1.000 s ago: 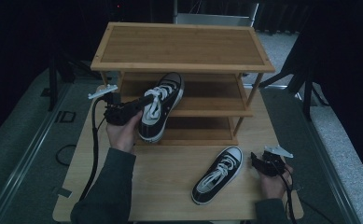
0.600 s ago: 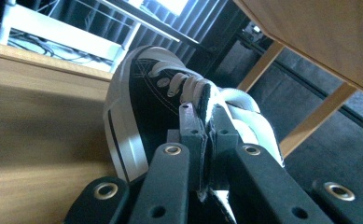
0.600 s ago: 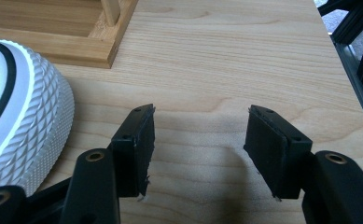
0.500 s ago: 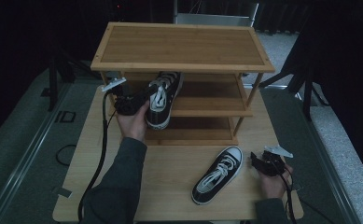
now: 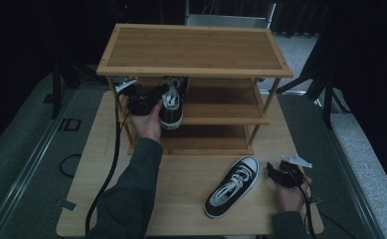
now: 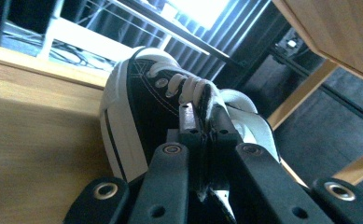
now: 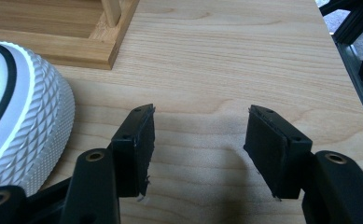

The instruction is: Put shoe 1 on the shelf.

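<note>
A black sneaker with white laces (image 5: pixel 171 103) lies on the middle shelf of a wooden shoe rack (image 5: pixel 196 50), toe pointing inward. My left gripper (image 5: pixel 156 100) is at the rack's left side, shut on this sneaker. In the left gripper view the jaws pinch its tongue and laces (image 6: pixel 206 100) above the shelf board (image 6: pixel 30 121). A matching second sneaker (image 5: pixel 233 186) lies on the table in front of the rack. My right gripper (image 5: pixel 273 173) rests just right of it, open. Its jaws (image 7: pixel 198 140) hold nothing, and the sneaker's white toe cap (image 7: pixel 25 130) is at the left.
The rack stands at the back of a light wooden table (image 5: pixel 181 189), with a bottom shelf (image 5: pixel 206 144) and a top board. Its front foot (image 7: pixel 76 51) is near the right gripper. A black cable (image 5: pixel 112 164) trails from the left gripper over the table's left side.
My left gripper has carried the sneaker forward and under the top board, onto the middle shelf. The right gripper and the second sneaker have stayed put.
</note>
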`<state>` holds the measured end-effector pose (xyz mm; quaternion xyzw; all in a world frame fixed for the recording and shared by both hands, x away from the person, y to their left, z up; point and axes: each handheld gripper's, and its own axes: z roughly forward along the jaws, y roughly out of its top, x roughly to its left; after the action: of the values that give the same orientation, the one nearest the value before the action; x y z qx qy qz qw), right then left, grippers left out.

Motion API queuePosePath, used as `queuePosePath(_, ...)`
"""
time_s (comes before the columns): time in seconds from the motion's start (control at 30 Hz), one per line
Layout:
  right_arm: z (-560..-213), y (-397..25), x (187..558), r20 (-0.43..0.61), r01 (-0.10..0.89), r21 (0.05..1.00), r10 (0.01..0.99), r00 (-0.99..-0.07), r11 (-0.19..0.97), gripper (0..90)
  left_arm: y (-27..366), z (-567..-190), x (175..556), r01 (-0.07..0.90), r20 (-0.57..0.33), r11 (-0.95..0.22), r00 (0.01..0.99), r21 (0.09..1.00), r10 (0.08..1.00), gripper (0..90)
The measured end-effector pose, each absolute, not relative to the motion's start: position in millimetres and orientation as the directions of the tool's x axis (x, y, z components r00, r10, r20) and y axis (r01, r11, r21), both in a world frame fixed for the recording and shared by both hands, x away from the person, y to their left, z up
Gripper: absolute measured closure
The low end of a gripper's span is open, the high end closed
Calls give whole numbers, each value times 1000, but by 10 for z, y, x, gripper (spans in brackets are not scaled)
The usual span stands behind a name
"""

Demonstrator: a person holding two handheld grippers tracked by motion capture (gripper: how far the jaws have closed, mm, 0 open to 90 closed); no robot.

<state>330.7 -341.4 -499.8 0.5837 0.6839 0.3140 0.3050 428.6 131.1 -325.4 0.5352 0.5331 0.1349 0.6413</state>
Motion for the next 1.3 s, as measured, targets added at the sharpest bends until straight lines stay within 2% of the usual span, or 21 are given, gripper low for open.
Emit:
queuePosePath(0.1,-5002,-3412,3313,-53,607,785,989,-136,125,420,1328,-3230,4311,403,-511,354,403,844,759,877)
queuePosePath(0.13,-5002,-3410,3313,-54,607,785,989,-136,126,420,1292,-3216,4327,391,-552,411,386,824,739,877)
queuePosePath(0.2,-5001,-3408,3313,-55,606,785,989,-137,128,420,1299,-3216,4347,389,-563,426,377,817,735,877)
queuePosePath(0.53,-5002,-3410,3319,-52,606,786,989,-138,125,420,1292,-3270,4449,421,-531,376,356,826,769,876)
queuePosePath(0.63,-5001,-3412,3320,-51,605,786,989,-137,124,420,1220,-3256,4472,401,-574,444,311,802,757,876)
queuePosePath(0.7,-5000,-3413,3320,-52,604,787,989,-137,125,420,1233,-3260,4466,411,-554,413,326,813,766,876)
queuePosePath(1.3,-4997,-3410,3315,-53,605,786,989,-138,126,420,1195,-3252,4483,414,-557,425,282,805,781,876)
